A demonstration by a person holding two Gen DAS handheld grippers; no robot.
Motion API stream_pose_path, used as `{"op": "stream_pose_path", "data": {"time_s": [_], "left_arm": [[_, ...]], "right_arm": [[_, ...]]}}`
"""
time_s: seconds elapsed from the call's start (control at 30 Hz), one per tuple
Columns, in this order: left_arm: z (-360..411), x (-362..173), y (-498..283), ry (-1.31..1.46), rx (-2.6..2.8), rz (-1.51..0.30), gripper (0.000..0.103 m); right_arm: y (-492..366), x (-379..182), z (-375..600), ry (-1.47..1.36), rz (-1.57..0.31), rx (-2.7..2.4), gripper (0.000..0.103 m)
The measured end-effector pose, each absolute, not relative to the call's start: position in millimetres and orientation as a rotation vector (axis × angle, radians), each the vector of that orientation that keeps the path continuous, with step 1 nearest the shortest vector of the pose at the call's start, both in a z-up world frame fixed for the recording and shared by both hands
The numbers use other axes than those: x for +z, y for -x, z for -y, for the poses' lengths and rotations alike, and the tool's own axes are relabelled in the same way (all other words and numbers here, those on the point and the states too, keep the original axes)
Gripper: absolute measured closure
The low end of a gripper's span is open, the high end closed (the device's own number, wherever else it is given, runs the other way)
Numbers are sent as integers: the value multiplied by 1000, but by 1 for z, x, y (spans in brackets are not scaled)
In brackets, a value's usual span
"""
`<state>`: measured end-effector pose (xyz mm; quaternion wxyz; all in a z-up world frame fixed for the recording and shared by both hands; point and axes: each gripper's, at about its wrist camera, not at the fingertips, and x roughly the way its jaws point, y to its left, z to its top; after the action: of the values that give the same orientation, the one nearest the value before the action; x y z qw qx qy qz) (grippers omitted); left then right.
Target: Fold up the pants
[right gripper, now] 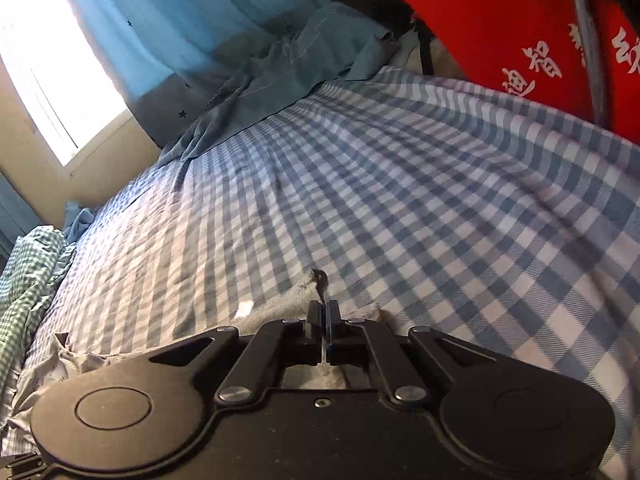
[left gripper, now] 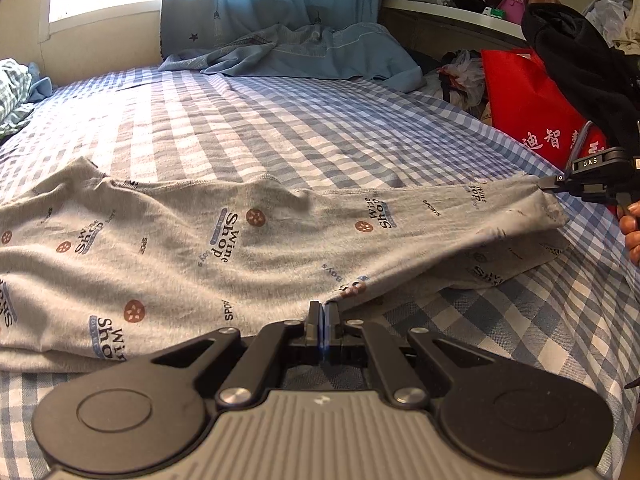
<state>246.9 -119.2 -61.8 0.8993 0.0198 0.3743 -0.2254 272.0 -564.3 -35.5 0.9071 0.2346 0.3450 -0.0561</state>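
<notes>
**Both grippers pinched on the pants, one leg end lifted off the bed**

The grey pants [left gripper: 168,248] with the "Wine Shop" print and little brown balls are spread out sideways across the blue checked bedsheet [left gripper: 248,120], right in front of the left gripper [left gripper: 323,310]. Its two fingers are pressed together on the near edge of the fabric, and the cloth rises up into a small peak right at the fingertips. To the left of that gripper the pants lie mostly flat with a few wrinkles. To its right the upper leg layer is pulled up off the lower one, so there's a shadowed gap between the two layers.

The right gripper [left gripper: 546,187] shows up at the far right of the left camera, black with a "DAS" label, and it's got the far corner of that lifted leg end clamped. Part of the person's hand [left gripper: 632,232] is visible just below it at the frame edge.

From the right wrist camera, the right gripper [right gripper: 323,308] has its fingers squeezed together with a bit of grey cloth [right gripper: 312,288] poking out just past the tips, and more grey fabric bunches under and to the left of the tool body.

Beyond both tools: a rumpled blue curtain [left gripper: 280,0] spilling onto the bed, and a red bag [left gripper: 528,100] with white Chinese characters off to the right.
</notes>
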Motion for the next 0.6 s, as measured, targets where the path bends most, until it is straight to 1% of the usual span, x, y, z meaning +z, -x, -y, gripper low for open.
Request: {"op": "stream_pose_path", "data": {"time_s": [0.27, 0.43, 0.6], "left_arm": [[125, -73, -246, -67, -467, -789, 103], [125, -66, -245, -73, -479, -767, 103], [137, -68, -245, -117, -488, -760, 103]], "right_arm": [[-262, -75, 572, -499, -766, -156, 103], [-253, -62, 570, -470, -712, -156, 103], [-253, -55, 576, -453, -710, -176, 103]]}}
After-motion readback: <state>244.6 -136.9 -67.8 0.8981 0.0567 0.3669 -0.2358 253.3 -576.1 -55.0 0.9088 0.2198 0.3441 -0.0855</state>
